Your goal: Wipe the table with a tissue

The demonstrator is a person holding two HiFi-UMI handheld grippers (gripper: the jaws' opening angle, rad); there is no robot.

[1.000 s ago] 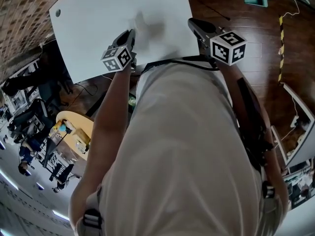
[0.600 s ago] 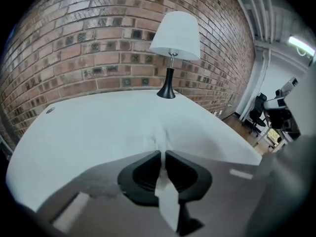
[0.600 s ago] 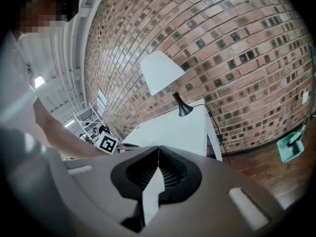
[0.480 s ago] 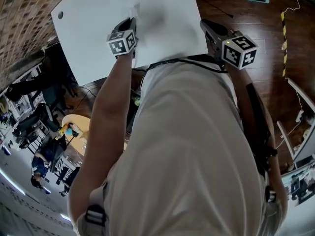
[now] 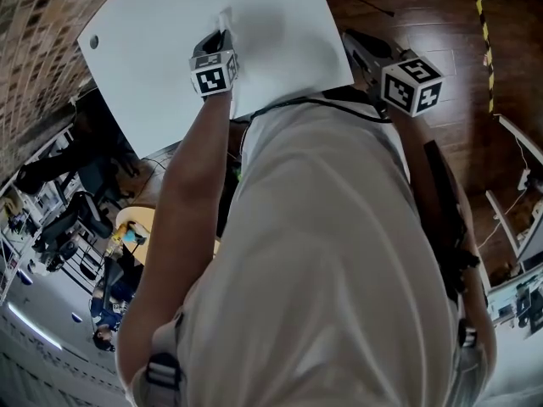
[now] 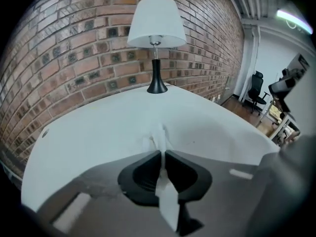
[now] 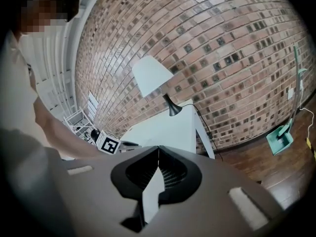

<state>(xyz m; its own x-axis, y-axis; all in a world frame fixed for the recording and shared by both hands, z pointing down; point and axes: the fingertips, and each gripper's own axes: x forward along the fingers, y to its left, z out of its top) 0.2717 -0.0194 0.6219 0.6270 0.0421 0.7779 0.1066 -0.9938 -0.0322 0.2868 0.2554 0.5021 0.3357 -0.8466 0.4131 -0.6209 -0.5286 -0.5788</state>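
My left gripper [image 6: 162, 154] has its fingers pinched on a thin white paper tissue [image 6: 159, 138], and they have just nipped a touch tighter. The crumpled free end sticks out in front of them and droops onto the flat white table [image 6: 98, 127]. It lies on my side of the white-shaded lamp with the black stem [image 6: 156, 38] and well short of it. It seems to be touching the top, though from my head the spot is too smeared to be sure.

The tissue is nearly weightless, limp and easy to tear. I judge it wants a hold close to its bunched middle, as now, with enough left loose to drag flat. If I press hard it may shred or slip out.

My right gripper [image 7: 158, 149] has its fingers closed on nothing. It hangs off the table's side over the dark wooden floor [image 5: 424, 7], farther from the lamp than the left. Behind the lamp stands the red brick wall [image 6: 74, 48].

Against a second ago, the left gripper [image 5: 222, 39] and the tissue [image 5: 226, 17] have travelled from near the table's close edge toward the lamp's end. The right gripper [image 5: 356, 45] has hardly shifted.
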